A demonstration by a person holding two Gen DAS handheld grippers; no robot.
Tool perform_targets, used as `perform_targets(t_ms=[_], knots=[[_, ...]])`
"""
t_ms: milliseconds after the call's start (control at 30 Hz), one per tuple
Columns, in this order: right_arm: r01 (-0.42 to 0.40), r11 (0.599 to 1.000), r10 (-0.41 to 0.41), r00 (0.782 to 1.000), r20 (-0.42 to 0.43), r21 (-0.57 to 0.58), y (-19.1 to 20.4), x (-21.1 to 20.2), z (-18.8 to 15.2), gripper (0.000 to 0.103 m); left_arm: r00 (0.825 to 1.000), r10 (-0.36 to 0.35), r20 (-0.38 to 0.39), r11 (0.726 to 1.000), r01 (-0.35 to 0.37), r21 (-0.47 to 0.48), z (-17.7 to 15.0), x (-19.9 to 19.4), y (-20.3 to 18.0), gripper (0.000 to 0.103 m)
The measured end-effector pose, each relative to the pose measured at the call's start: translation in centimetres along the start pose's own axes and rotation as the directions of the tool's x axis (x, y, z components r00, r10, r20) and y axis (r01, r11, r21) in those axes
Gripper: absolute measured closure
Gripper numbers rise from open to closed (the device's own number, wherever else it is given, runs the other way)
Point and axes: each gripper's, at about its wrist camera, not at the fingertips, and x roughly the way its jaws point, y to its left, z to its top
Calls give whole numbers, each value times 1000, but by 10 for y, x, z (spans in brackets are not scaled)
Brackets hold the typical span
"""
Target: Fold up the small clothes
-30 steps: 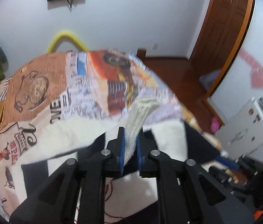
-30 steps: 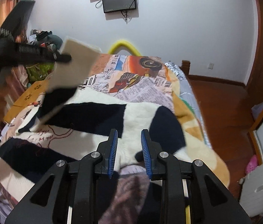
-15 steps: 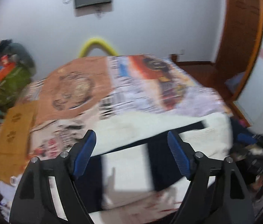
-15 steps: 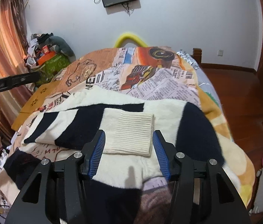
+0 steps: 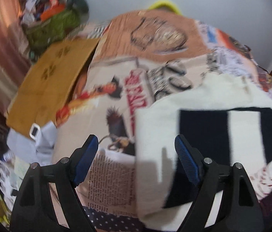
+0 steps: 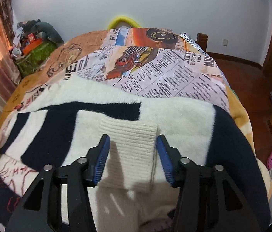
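Right gripper (image 6: 132, 154) spread, straddling the ribbed cream knit cuff (image 6: 131, 152) untouched; left gripper (image 5: 136, 160) spread over the cream-and-navy fuzzy sweater's (image 5: 209, 135) nine-o'clock edge.

1. Left gripper (image 5: 137, 161): matte black plastic frame with triangular cut-outs in both arms.
2. Left fingers (image 5: 185, 160): blue ribbed pads; silver round screw heads at the linkage pivots.
3. Right gripper (image 6: 132, 159): same build, with black frame, blue ribbed pads (image 6: 101, 159) and silver pivot screws.
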Motion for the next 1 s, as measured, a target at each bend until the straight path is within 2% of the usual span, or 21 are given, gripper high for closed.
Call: perform_targets(t_ms=[33, 100, 133, 167, 200, 233, 267, 300, 367, 467, 600, 700, 767, 867, 1000], knots=[[1, 1000, -1, 1000, -5, -7, 1, 1, -1, 70, 1000, -4, -25, 1000, 4, -15, -3, 13, 6, 22], [0, 1000, 0, 1000, -11, -24, 3, 2, -1, 77, 998, -20, -55, 999, 18, -33, -6, 30, 11, 30], [9, 999, -10, 1000, -6, -39, 4, 2, -1, 79, 997, -41, -63, 998, 38, -46, -8, 34, 12, 41], [18, 998, -18, 1000, -1, -53, 6, 1, -1, 83, 993, -92, -77, 993, 85, -84, -8, 42, 15, 53], [22, 998, -22, 1000, 2, -66, 7, 0, 0, 86, 986, -140, -89, 985, 129, -119, -8, 48, 17, 59], [17, 997, -17, 1000, 5, -71, 6, -2, 1, 89, 976, -196, -92, 972, 181, -153, -7, 54, 20, 73], [11, 997, -10, 1000, 11, -74, 7, -3, 3, 91, 969, -228, -93, 963, 210, -166, -6, 58, 19, 80], [7, 997, -5, 1000, 21, -76, 8, -7, 5, 92, 971, -223, -89, 964, 207, -165, -5, 58, 18, 80], [4, 996, 0, 999, 47, -87, 11, -14, 9, 92, 981, -183, -70, 976, 173, -128, -2, 57, 13, 87], [19, 994, -12, 998, 68, -103, 17, -15, 14, 92, 991, -121, -60, 989, 115, -91, 0, 55, 8, 92], [59, 994, -57, 998, 21, -95, 16, 10, 16, 92, 998, -43, -51, 998, 40, -54, 1, 57, 7, 93], [55, 995, -54, 998, 15, -88, 14, 14, 14, 92, 999, -7, -45, 1000, 6, -17, 0, 57, 1, 93], [51, 995, -51, 999, 8, -85, 15, 8, 15, 89, 999, 13, -42, 1000, -13, 5, 0, 55, -1, 93], [38, 997, -37, 999, 14, -68, 10, -10, 13, 76, 999, 27, -38, 999, -27, 24, 1, 44, -5, 93], [-4, 1000, 6, 997, 77, -26, -5, -52, 6, 66, 1000, 25, 16, 999, -26, 41, 2, 15, -9, 93]])
